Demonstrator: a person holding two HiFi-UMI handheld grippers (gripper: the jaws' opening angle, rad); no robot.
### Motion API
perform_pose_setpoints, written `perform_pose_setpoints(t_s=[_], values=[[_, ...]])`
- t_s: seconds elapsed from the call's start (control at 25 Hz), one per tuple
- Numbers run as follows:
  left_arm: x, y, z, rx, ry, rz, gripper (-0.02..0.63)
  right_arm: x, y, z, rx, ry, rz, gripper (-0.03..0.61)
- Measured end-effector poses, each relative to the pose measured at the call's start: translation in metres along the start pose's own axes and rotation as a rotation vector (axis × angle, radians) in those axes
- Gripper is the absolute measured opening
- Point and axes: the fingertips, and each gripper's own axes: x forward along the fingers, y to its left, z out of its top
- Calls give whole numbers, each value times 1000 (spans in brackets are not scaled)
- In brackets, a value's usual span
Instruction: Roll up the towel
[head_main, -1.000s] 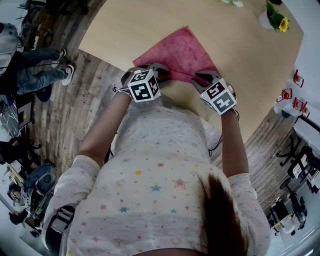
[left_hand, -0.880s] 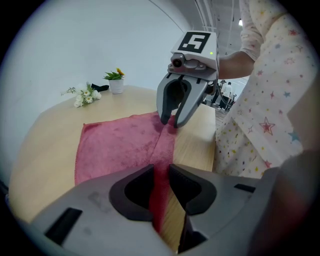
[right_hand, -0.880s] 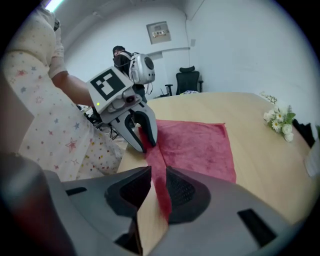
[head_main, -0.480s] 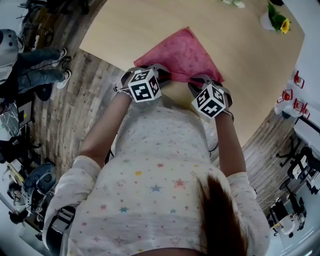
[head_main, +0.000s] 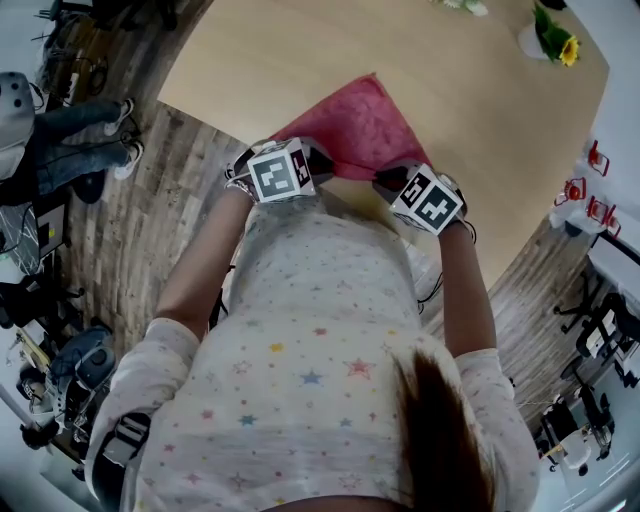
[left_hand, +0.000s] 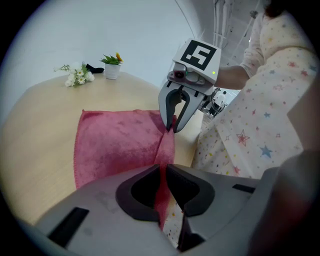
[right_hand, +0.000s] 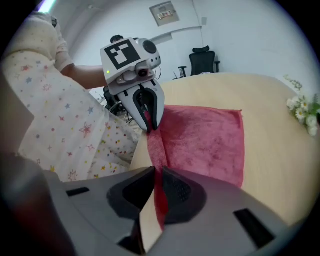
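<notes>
A pink-red towel (head_main: 360, 120) lies spread on the round wooden table (head_main: 470, 110), its near edge lifted and bunched. My left gripper (left_hand: 161, 187) pinches that edge at the left end; its jaws have just been closing with the cloth between them. At the right end of the edge, my right gripper (right_hand: 159, 192) is shut on the same fold. Each gripper view shows the other gripper biting the towel: the right gripper (left_hand: 174, 127) and the left gripper (right_hand: 148, 125). From the head view, the left gripper (head_main: 318, 158) and the right gripper (head_main: 388, 180) sit close together at the table's near rim.
A small pot with a yellow flower (head_main: 550, 38) and a white flower sprig (left_hand: 77, 76) stand at the table's far side. A person's legs and shoes (head_main: 90, 140) are on the wood floor to the left. An office chair (right_hand: 202, 57) stands beyond the table.
My right gripper has moved left toward the left one, and both have tilted. The towel's near edge has gathered and risen off the table between them.
</notes>
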Motion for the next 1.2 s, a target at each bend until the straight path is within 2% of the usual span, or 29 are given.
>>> perform_pose_setpoints(t_s=[0.2, 0.4, 0.64, 0.8, 0.96, 1.04, 1.2], values=[[-12, 20, 14, -15, -19, 30, 49, -10, -24, 8, 73, -59, -27, 49], [-9, 46, 17, -15, -26, 118, 49, -13, -46, 9, 124, -80, -105, 51], [-12, 60, 20, -69, -116, 190, 49, -7, -57, 3, 179, -82, -152, 49], [-25, 54, 23, -40, -185, 248, 49, -4, -56, 1, 183, -81, -162, 49], [-33, 36, 39, 38, -244, 228, 49, -3, -58, 3, 196, -81, -160, 49], [-27, 29, 40, 52, -232, 203, 49, -3, -59, 3, 199, -81, -160, 49], [0, 27, 16, 69, -86, 180, 49, -4, -59, 2, 200, -86, -163, 49]])
